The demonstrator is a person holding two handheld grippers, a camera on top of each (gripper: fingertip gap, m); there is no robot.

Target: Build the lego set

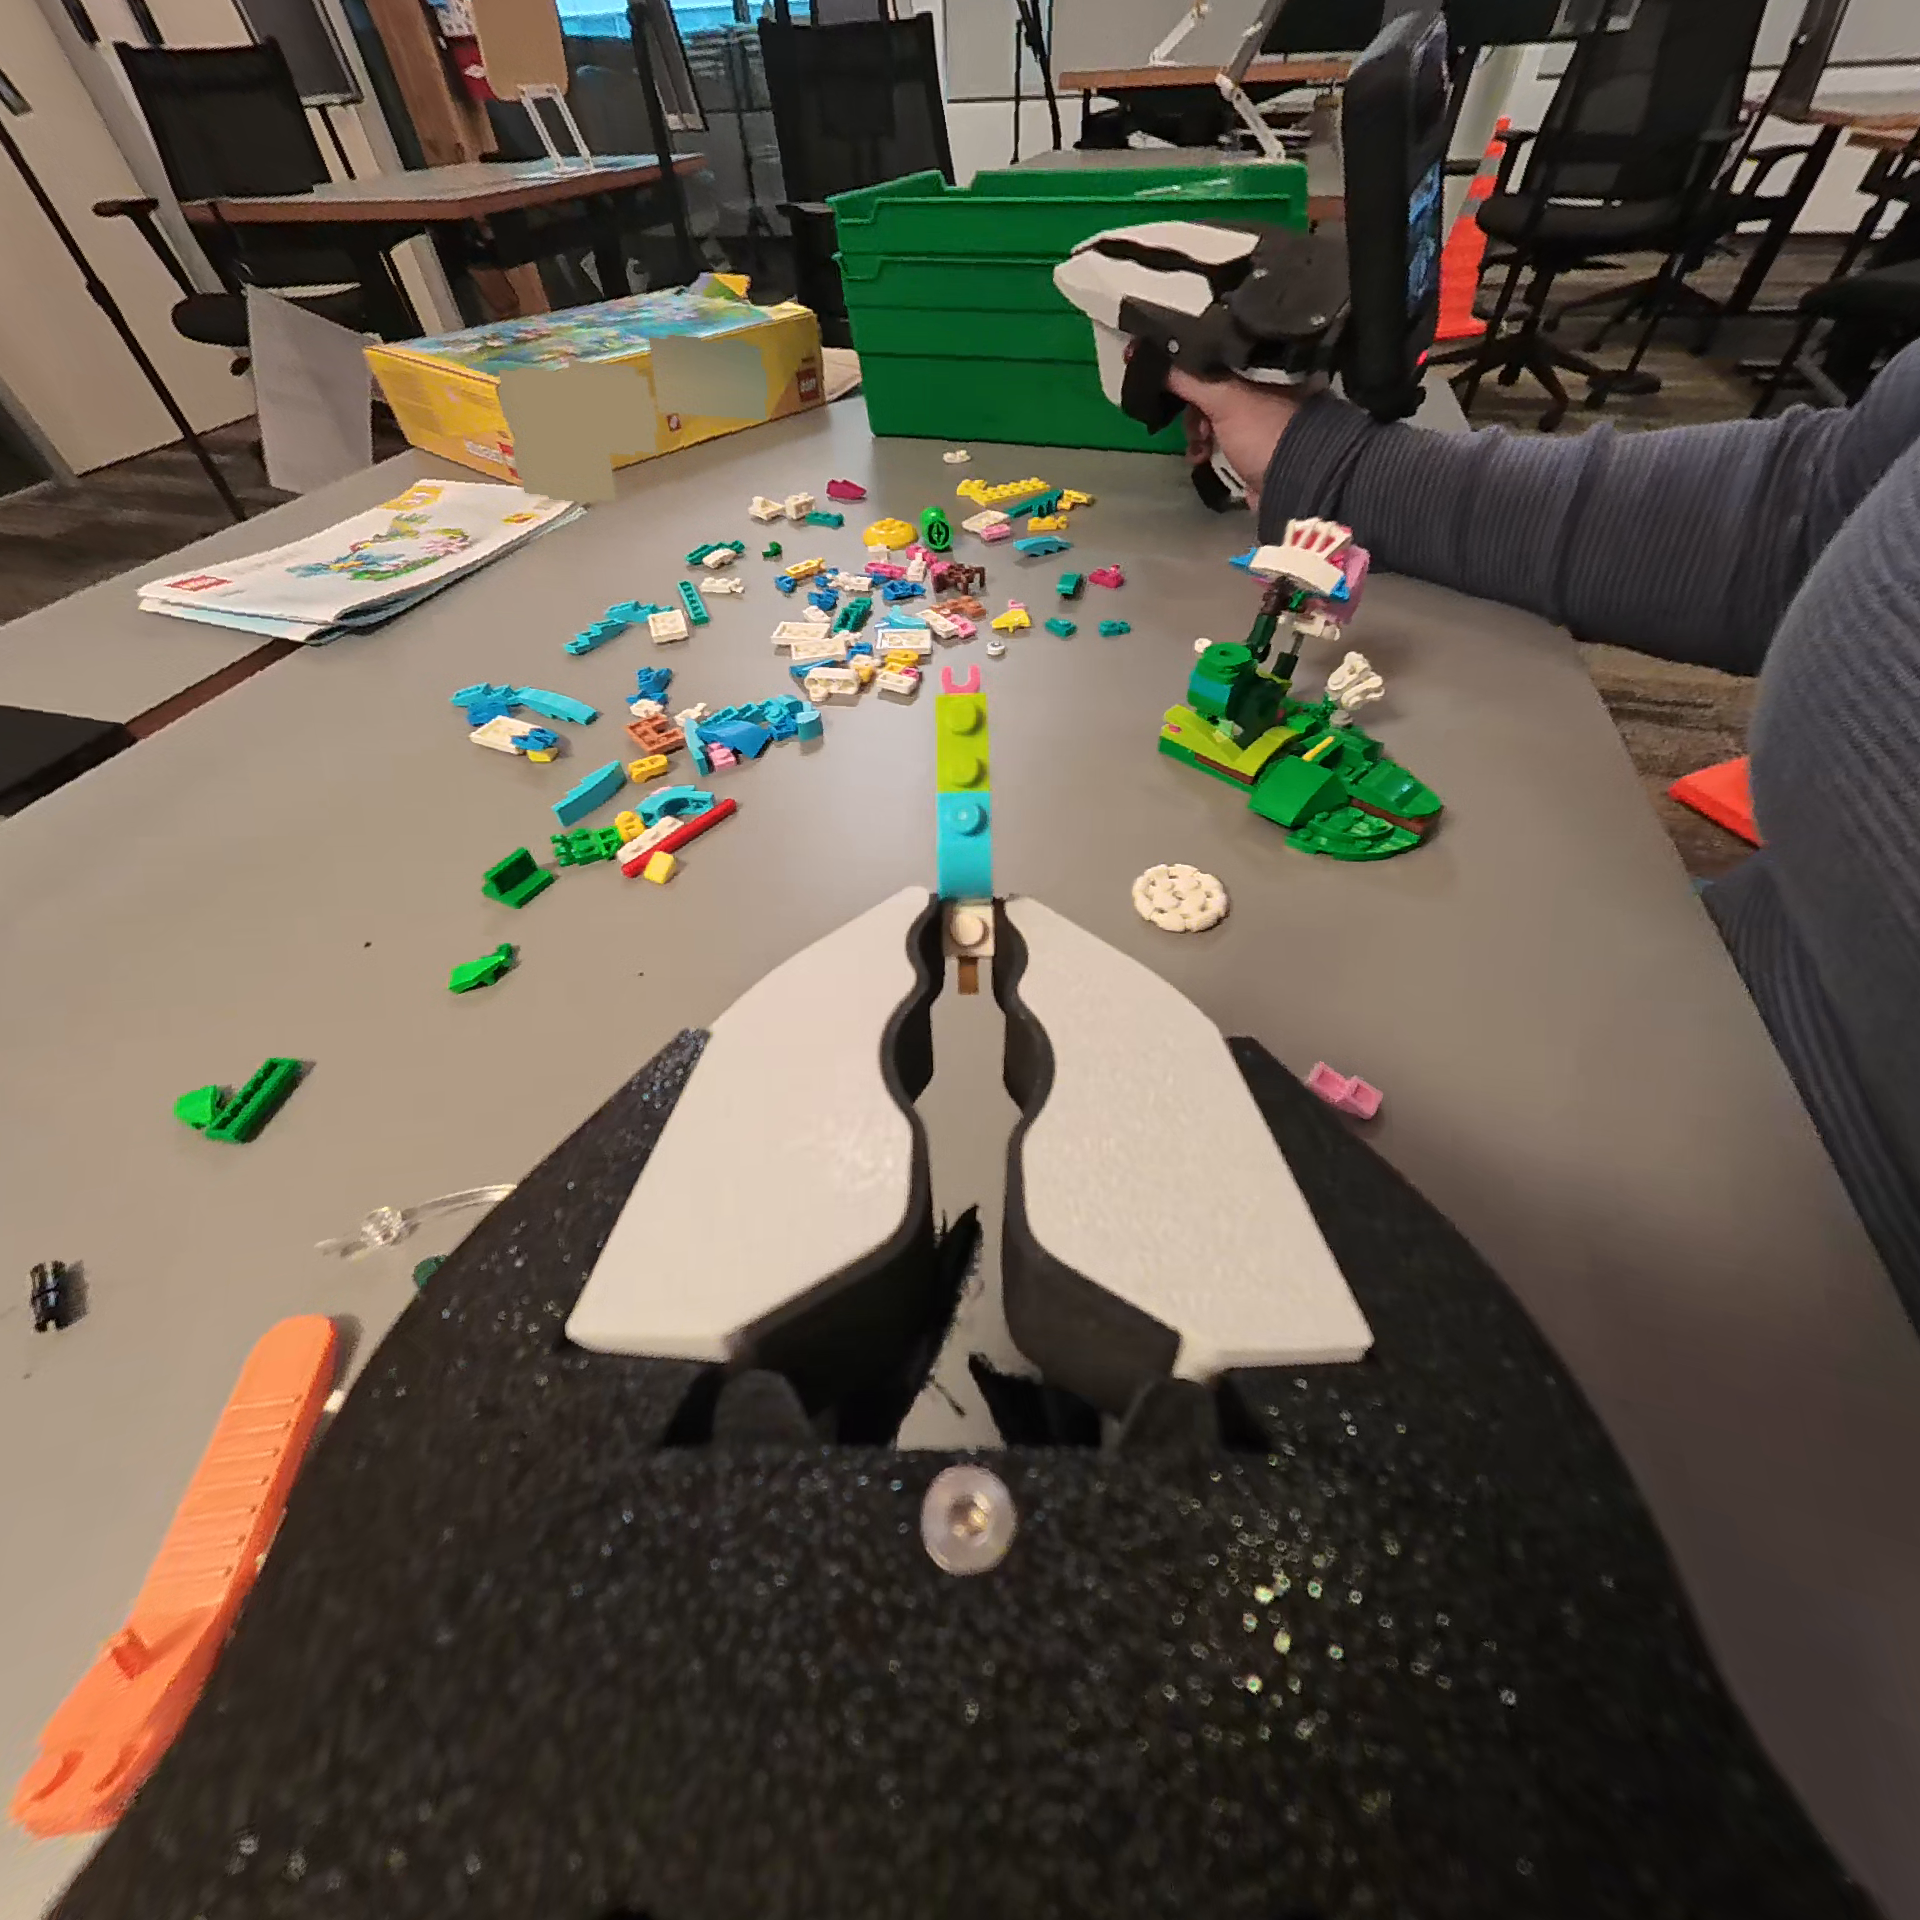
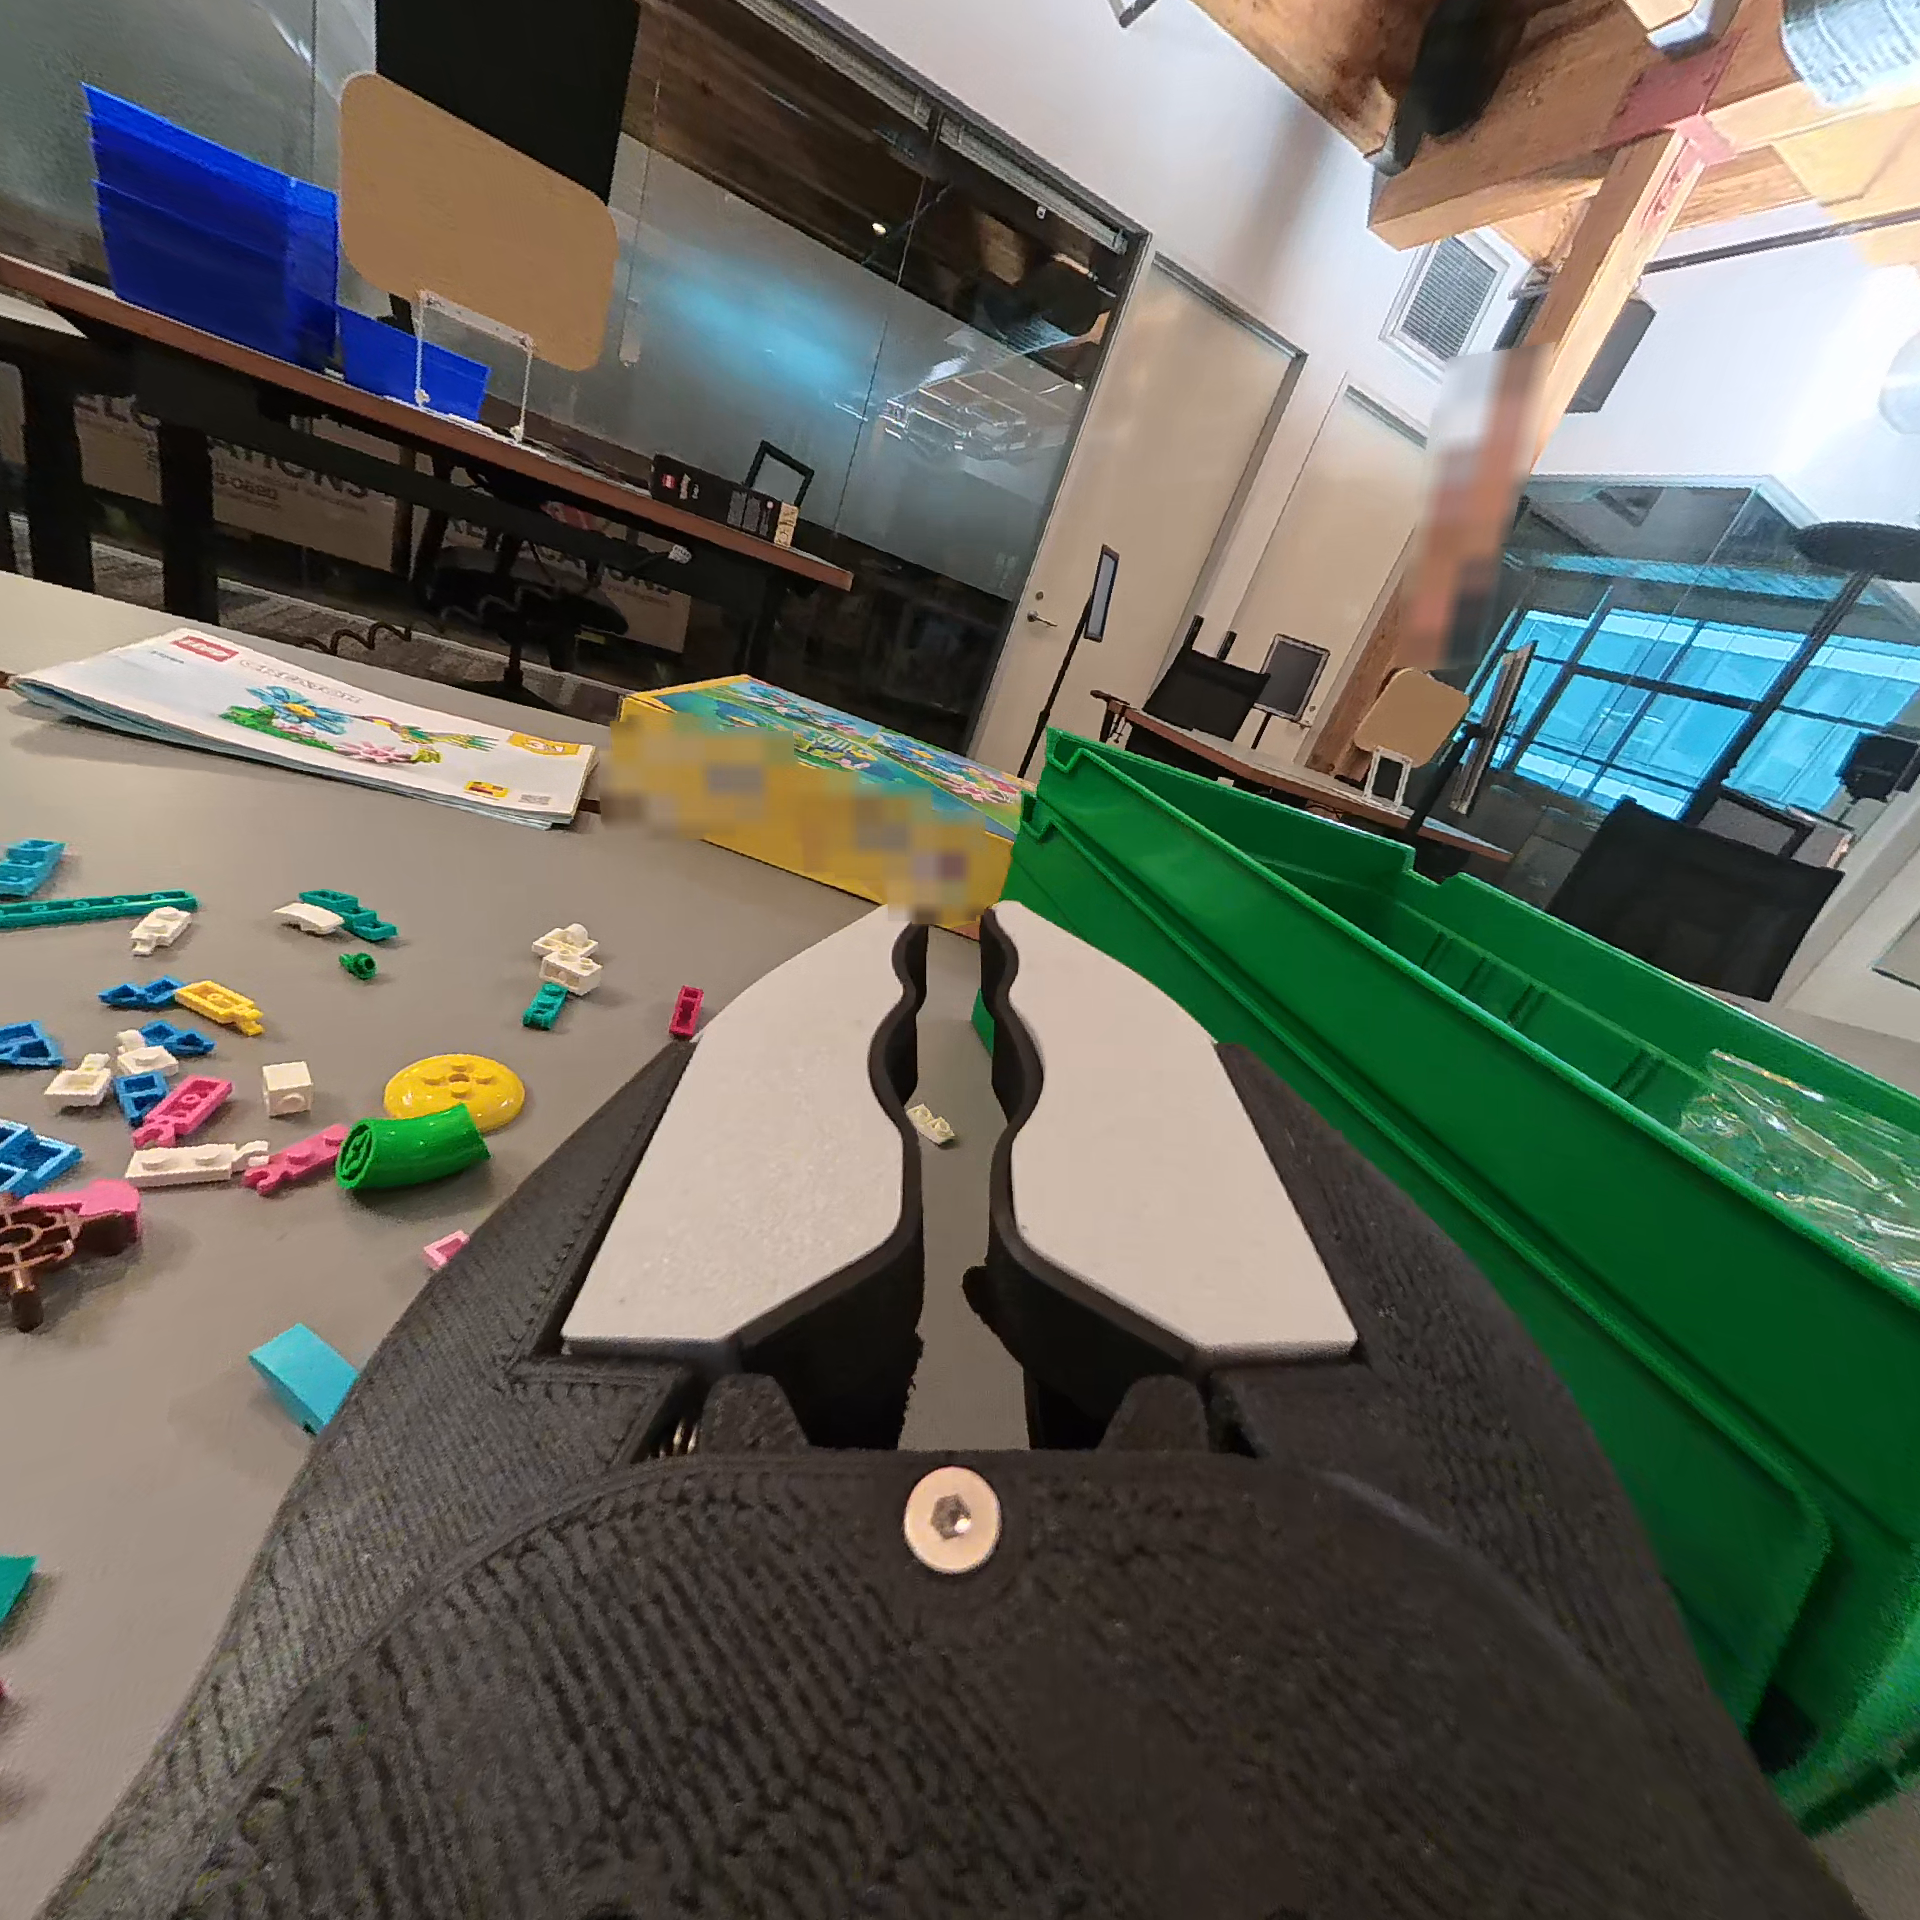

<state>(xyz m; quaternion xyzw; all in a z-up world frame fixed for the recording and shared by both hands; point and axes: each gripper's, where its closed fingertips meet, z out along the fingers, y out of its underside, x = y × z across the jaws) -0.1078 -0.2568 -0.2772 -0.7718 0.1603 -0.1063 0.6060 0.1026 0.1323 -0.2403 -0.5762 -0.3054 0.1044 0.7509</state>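
Build partly complete: a green flower model (image 1: 1299,758) stands on the table (image 1: 312,883); many loose bricks (image 1: 831,623) remain. Left gripper (image 1: 966,925) fingers clamp a lime-and-blue strip (image 1: 964,790). Right gripper (image 2: 948,940) fingers are slightly apart, empty, raised near the green bins (image 2: 1403,1039).

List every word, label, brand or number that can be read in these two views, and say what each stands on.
I do not quote writing; these things bear it:
instruction booklet: printed cover, legible.
yellow box: printed, partly under blur patches.
black carton on the far table: too small to read.
glass wall: pale lettering, partly hidden.
green bins: none seen.
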